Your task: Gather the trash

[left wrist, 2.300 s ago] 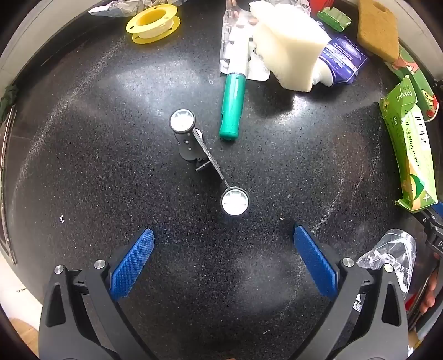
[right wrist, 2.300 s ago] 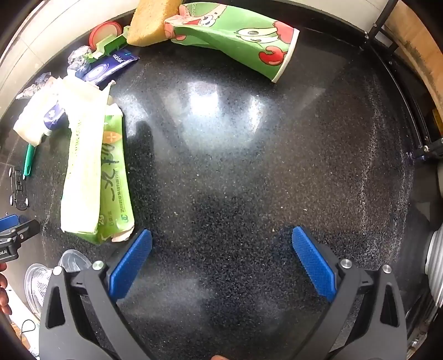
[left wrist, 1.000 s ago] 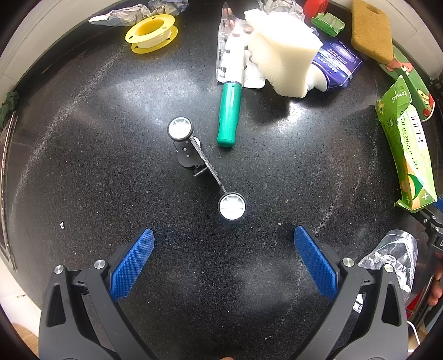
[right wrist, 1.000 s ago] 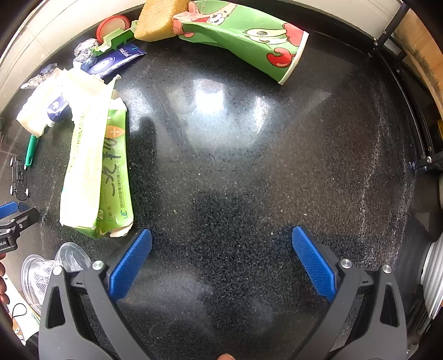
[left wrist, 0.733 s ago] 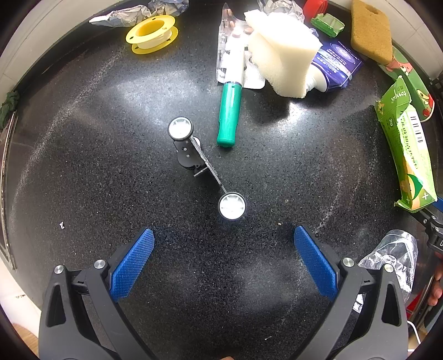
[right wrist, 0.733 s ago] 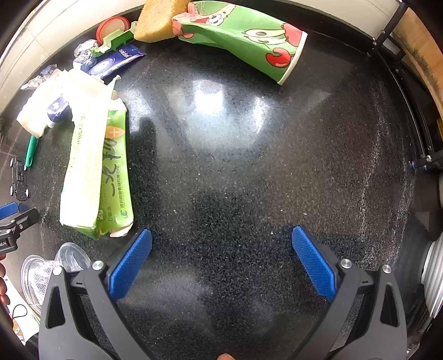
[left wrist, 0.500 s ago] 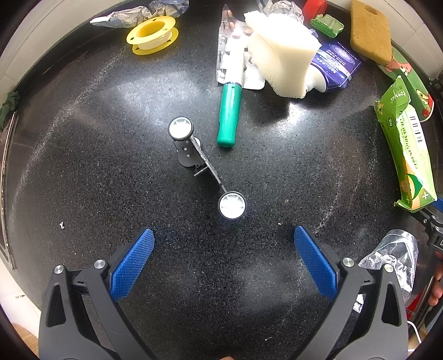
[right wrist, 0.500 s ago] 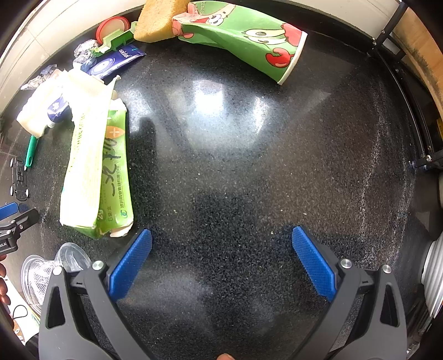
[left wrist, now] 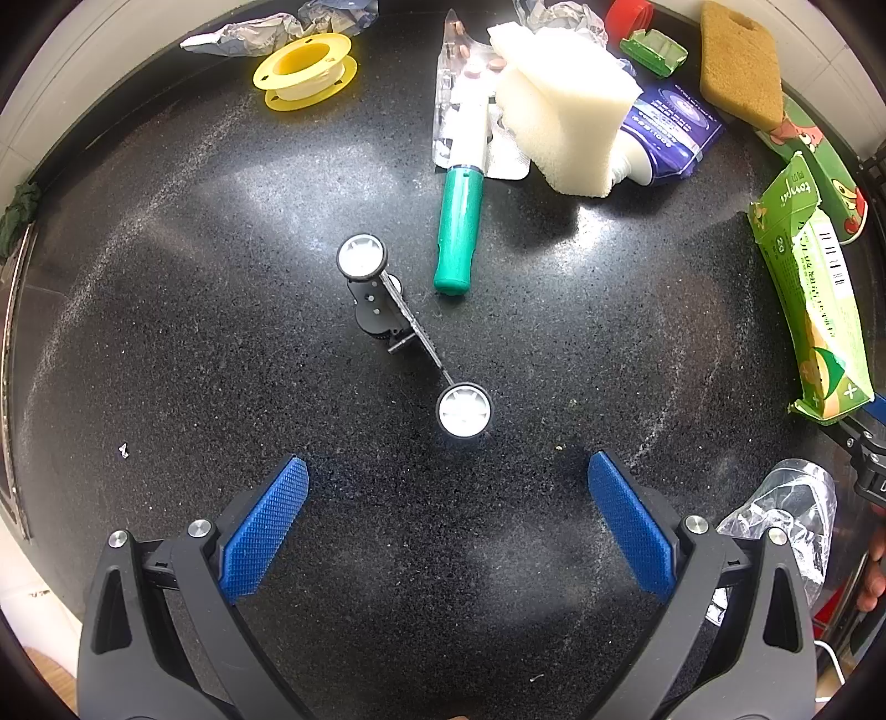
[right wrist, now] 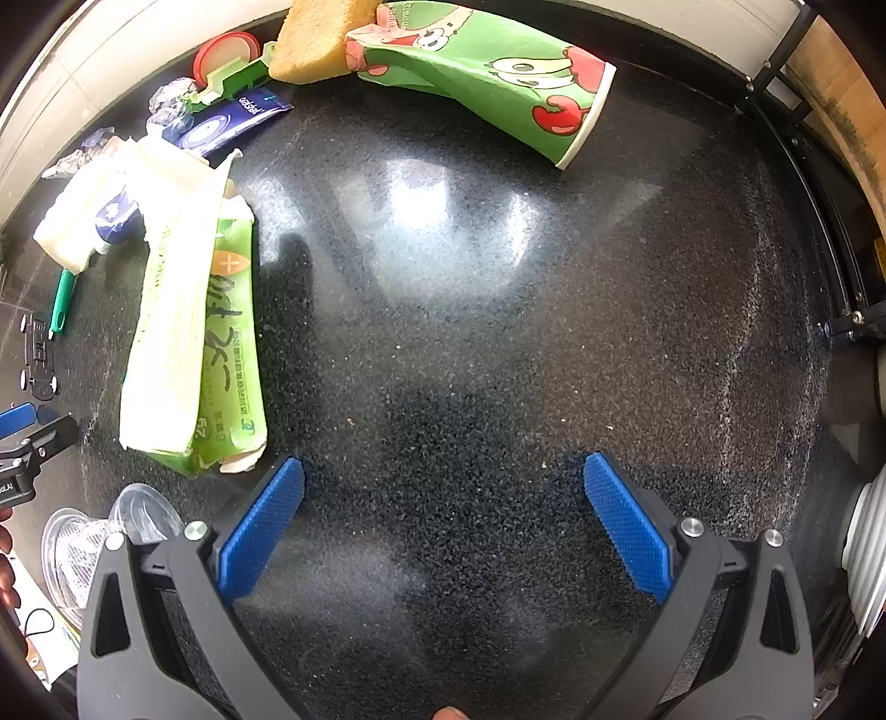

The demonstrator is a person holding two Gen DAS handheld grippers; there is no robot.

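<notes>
My left gripper (left wrist: pixel 447 493) is open and empty above the black counter (left wrist: pixel 166 310). A black toy axle with two white wheels (left wrist: pixel 412 338) lies just ahead of it. Beyond lie a green-capped syringe (left wrist: pixel 459 221), a pill blister (left wrist: pixel 451 83), a white foam block (left wrist: pixel 565 111), a blue tube (left wrist: pixel 664 133) and a yellow spool (left wrist: pixel 304 69). My right gripper (right wrist: pixel 443 498) is open and empty. A flattened green carton (right wrist: pixel 194 343) lies to its left, also in the left wrist view (left wrist: pixel 814 299). A crushed green paper cup (right wrist: pixel 487 72) lies at the back.
A tan sponge (left wrist: pixel 739 61) and a red lid (right wrist: pixel 227 50) sit by the back wall. Crumpled foil (left wrist: pixel 249 33) lies at the far left. A clear plastic cup (right wrist: pixel 105 537) sits at the counter's front edge between the grippers. A metal rack edge (right wrist: pixel 819 183) bounds the right.
Both grippers have drawn back slightly from the clutter since 2.3 s ago and have held still for the last second. Nothing was taken hold of.
</notes>
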